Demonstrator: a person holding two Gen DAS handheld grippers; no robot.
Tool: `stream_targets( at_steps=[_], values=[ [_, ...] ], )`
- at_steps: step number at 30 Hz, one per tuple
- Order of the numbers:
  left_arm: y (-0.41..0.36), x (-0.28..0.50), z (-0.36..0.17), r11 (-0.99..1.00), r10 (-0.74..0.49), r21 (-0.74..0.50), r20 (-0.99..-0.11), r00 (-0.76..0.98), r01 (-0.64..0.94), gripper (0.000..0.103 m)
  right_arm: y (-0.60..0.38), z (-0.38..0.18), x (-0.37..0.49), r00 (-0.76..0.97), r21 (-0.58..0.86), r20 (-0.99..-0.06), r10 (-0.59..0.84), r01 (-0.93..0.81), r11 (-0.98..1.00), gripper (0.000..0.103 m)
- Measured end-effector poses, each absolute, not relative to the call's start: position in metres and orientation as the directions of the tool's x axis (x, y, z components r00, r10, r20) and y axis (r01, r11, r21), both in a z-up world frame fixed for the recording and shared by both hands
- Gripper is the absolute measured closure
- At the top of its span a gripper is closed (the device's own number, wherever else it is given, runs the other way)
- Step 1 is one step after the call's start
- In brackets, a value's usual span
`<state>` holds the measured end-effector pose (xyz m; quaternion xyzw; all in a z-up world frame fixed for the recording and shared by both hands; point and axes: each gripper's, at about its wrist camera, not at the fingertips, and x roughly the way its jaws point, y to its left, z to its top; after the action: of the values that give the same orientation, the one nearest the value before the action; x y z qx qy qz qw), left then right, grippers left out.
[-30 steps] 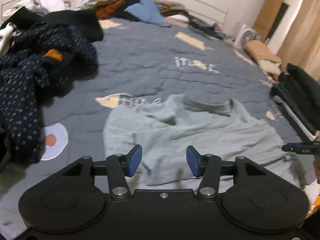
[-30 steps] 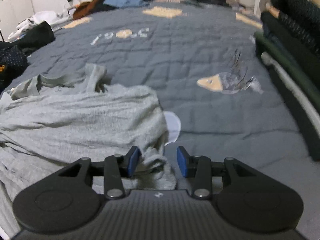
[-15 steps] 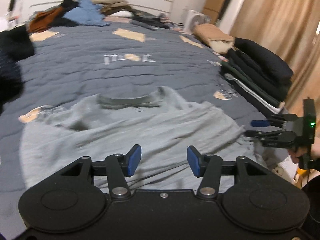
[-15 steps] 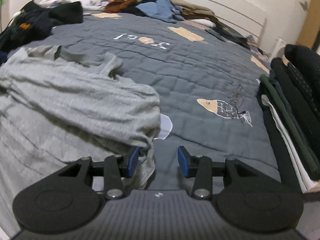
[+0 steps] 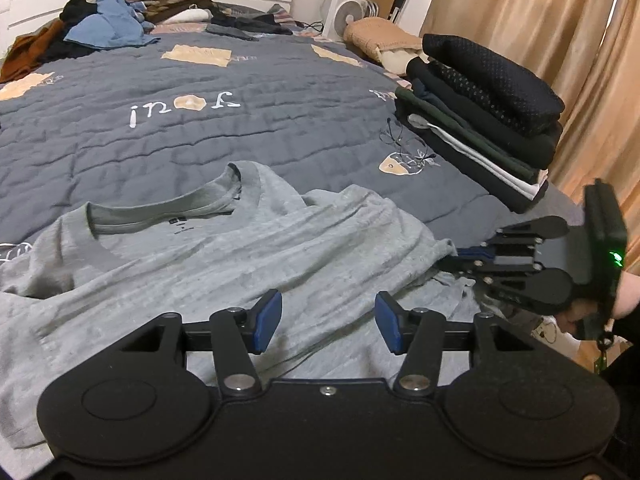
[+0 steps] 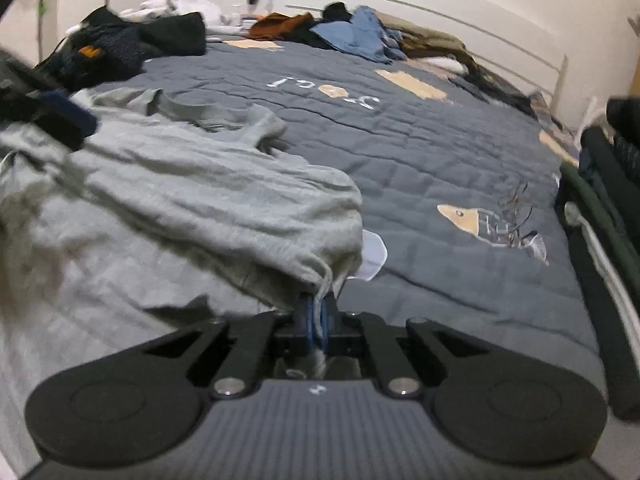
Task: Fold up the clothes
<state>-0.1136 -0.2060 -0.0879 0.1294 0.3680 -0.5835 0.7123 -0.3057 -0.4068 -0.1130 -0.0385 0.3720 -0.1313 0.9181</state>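
From your left wrist view, your left tool (image 5: 328, 322) hangs half open over the grey T-shirt (image 5: 224, 264), nothing between its pads. The shirt lies crumpled at the near edge of the bed (image 5: 248, 120), collar pointing toward the headboard. Only here do you see the folded stack (image 5: 480, 120) at the bed's right edge, the fan (image 5: 347, 14) and the curtains (image 5: 560, 28). Your right tool (image 5: 472, 258) bites the shirt's right hem.

From your right wrist view, your right tool (image 6: 318, 320) is clamped tight on that hem of the T-shirt (image 6: 192, 200). This view alone shows the loose dark clothes (image 6: 120, 48) at the far left corner.
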Motion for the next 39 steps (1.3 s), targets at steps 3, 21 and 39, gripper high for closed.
stream_targets(
  at_steps=[3,21,39],
  values=[
    [-0.211,-0.112,-0.088,0.284,-0.739,-0.251,-0.673,0.045,0.925,0.052,-0.406,-0.111,-0.315,0.695,-0.147,-0.672,-0.254,0.211,0.966,0.1],
    [-0.35,-0.096,-0.099,0.227,-0.739,-0.368,-0.668,-0.086,0.902,0.051,-0.417,-0.114,-0.314,0.7,-0.054,-0.669,-0.248,0.288,0.956,0.099],
    [-0.438,-0.086,-0.147,0.149,-0.566,-0.361,-0.795,-0.22,0.921,0.096,-0.42,-0.114,-0.313,0.707,-0.033,-0.673,-0.217,0.264,0.964,0.099]
  ],
)
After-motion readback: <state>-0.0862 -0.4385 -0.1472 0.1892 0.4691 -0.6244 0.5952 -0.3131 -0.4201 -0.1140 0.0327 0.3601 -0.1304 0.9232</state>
